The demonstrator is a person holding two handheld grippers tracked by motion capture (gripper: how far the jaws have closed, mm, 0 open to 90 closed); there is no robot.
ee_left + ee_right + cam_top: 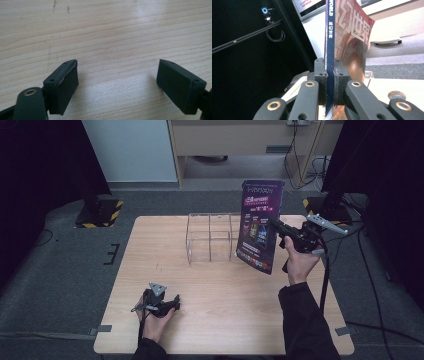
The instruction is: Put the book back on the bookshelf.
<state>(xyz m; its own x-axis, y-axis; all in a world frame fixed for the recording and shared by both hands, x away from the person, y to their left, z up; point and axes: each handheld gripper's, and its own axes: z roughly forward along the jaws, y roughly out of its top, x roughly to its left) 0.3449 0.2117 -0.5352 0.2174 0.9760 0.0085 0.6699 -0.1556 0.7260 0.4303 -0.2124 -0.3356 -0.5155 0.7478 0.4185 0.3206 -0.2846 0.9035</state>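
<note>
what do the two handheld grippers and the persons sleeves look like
Both grippers are black, each with two flat rectangular jaw pads on arms fixed with brass-coloured rivets. The left gripper and right gripper each carry a grey three-cornered plate on top and trail a black cable. The person wears dark long sleeves.

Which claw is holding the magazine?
The right claw, raised beside the clear plastic rack, is shut on the purple magazine. The left claw sits low over the wooden table, open and empty.
</note>
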